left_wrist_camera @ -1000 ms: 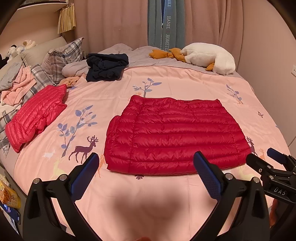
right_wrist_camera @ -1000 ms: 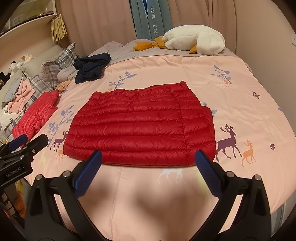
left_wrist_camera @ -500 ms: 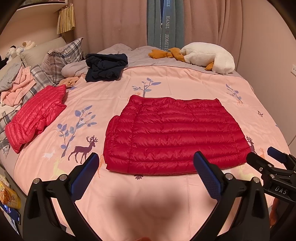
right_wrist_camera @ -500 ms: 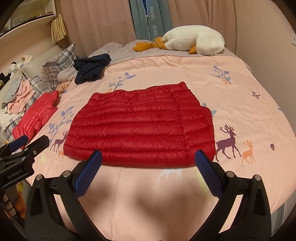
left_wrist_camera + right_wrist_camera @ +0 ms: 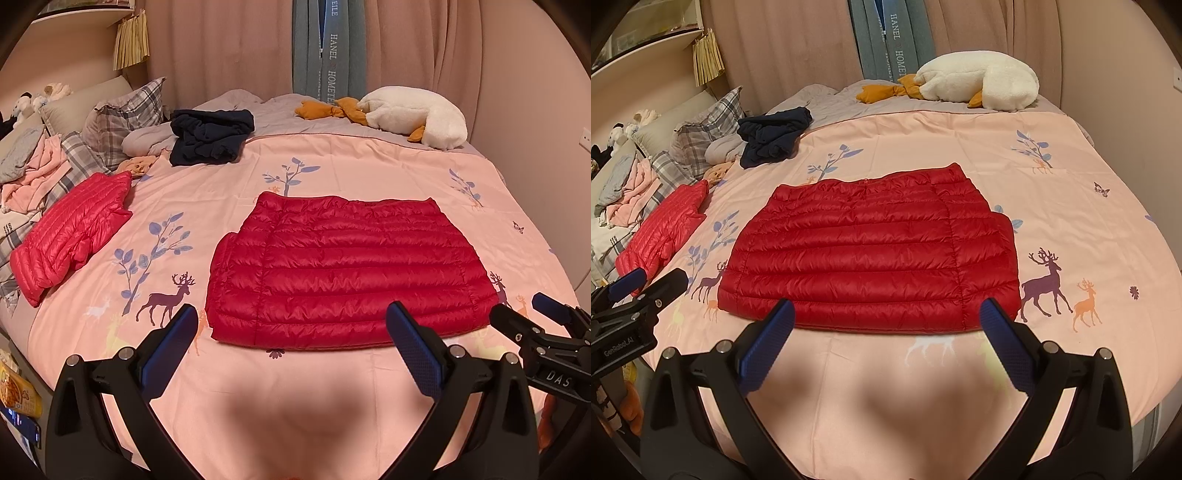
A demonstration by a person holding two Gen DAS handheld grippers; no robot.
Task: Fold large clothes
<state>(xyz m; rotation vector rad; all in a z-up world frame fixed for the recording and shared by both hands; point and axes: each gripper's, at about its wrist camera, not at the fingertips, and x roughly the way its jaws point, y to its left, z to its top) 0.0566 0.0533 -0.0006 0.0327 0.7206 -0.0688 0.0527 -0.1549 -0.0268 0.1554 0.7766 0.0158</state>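
Note:
A dark red quilted down jacket (image 5: 347, 269) lies folded into a flat rectangle in the middle of the pink bedspread (image 5: 229, 373); it also shows in the right wrist view (image 5: 871, 251). My left gripper (image 5: 291, 328) is open and empty, held above the bedspread just before the jacket's near edge. My right gripper (image 5: 884, 321) is open and empty at the same near edge. The right gripper shows at the right edge of the left wrist view (image 5: 532, 325). The left gripper shows at the left edge of the right wrist view (image 5: 646, 284).
A folded lighter red down jacket (image 5: 70, 232) lies at the left of the bed. A dark navy garment (image 5: 210, 136) lies crumpled at the back. A white plush goose (image 5: 410, 114) lies by the curtains. Plaid pillows (image 5: 122, 118) and loose clothes (image 5: 29, 170) sit far left.
Both grippers have stayed open and almost still. The jacket has not moved.

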